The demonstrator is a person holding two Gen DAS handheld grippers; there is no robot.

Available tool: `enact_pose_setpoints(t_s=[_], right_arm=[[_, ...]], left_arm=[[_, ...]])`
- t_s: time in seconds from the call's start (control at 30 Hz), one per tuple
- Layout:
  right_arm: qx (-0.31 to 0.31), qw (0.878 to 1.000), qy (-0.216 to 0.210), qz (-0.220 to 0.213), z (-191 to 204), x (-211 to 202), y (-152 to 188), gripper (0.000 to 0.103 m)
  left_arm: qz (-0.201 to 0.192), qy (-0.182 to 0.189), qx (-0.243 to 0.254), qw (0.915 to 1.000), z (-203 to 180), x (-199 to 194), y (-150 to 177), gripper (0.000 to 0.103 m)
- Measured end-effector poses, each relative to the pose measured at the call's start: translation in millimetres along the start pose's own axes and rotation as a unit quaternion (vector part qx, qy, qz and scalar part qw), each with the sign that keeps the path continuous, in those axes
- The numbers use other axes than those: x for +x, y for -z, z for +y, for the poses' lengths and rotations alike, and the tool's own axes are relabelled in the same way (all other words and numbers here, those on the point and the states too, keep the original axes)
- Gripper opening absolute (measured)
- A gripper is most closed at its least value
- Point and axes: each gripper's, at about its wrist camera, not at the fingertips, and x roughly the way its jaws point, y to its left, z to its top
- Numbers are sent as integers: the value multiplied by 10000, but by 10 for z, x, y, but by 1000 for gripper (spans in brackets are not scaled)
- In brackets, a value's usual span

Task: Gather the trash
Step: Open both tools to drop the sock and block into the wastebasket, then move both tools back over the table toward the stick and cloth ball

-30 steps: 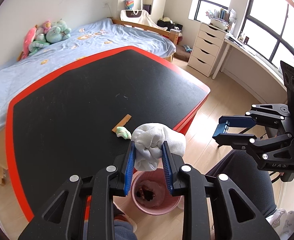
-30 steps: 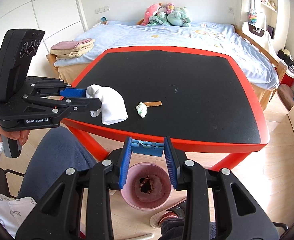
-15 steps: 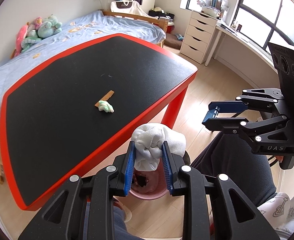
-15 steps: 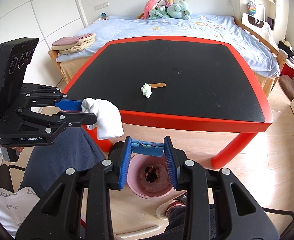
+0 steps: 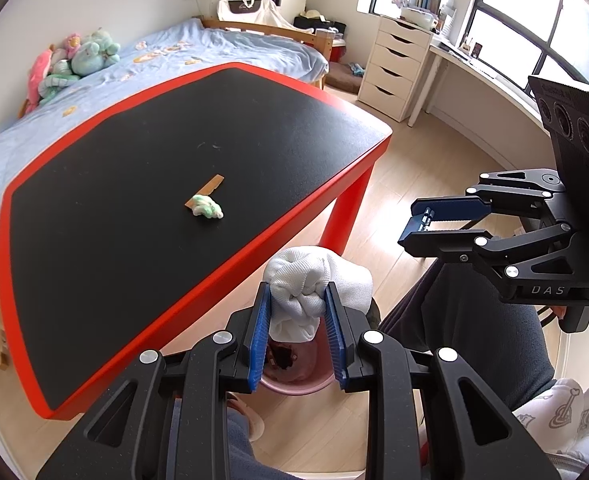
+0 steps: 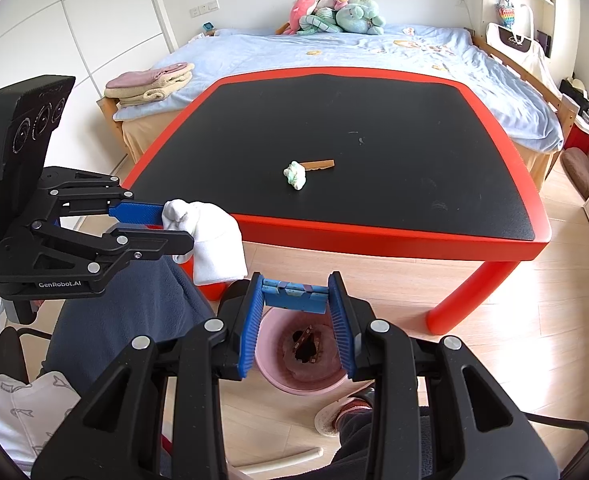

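A white cloth (image 5: pixel 300 300), bunched into a wad, is clamped between the blue pads of the left gripper (image 5: pixel 297 302); in the right wrist view the same cloth (image 6: pixel 210 236) is seen hanging from that gripper (image 6: pixel 174 224) beyond the near edge of the table (image 6: pixel 374 232). A small blue rectangular piece (image 6: pixel 294 295) is pinched crosswise between the tips of the right gripper (image 6: pixel 295 294), whose jaws are set narrow around it. In the left wrist view the right gripper (image 5: pixel 418 222) is seen side-on, held over the floor to the right of the table (image 5: pixel 94 264).

A pink bin (image 6: pixel 270 364) is placed on the wooden floor in front of the table, below both grippers; dark scraps are visible at its bottom, and its rim (image 5: pixel 294 386) is partly hidden by the left fingers. Two items of trash are left on the black tabletop, well apart from the grippers: a crumpled white-and-green wad (image 6: pixel 296 174) and, touching it, a thin brown strip (image 6: pixel 320 165). A bed (image 6: pixel 374 52) with plush toys (image 6: pixel 334 12) is shown behind the table.
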Motion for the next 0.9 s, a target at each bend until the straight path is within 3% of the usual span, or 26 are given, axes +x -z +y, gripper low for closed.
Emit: enact_pose_setpoints(t_s=[0.13,0.17,0.2,0.23,0.27,0.3,0.5,0.9], right_arm=[[-8,10000,-56,17,-3,4,6,34],[-22,10000,-57,22,-4,7,2,41],[-34,10000,-31,30,-5,10,1,50],[-34,10000,14,18,-16,8,-3,74],[-11,10000,34,-17,-30,0,-4,89],[23,10000,25,-49,-43,-8,-3,90],[55,9999,147,26,-67,29,9,96],[61,9999,91,87,-27,98,-4,98]], left_arm=[[39,28,34,10000,-14,23,-6,31],[36,4,43,10000,-18,30,-8,36],[44,-17,48,10000,-20,38,-10,53],[20,-19,28,10000,-13,38,-12,74],[-30,-43,2,10000,-2,30,-16,80],[-79,-106,-5,9999,7,19,-13,88],[-117,-318,-140,9993,110,-14,-4,95],[-175,-323,-309,9988,221,-61,0,95]])
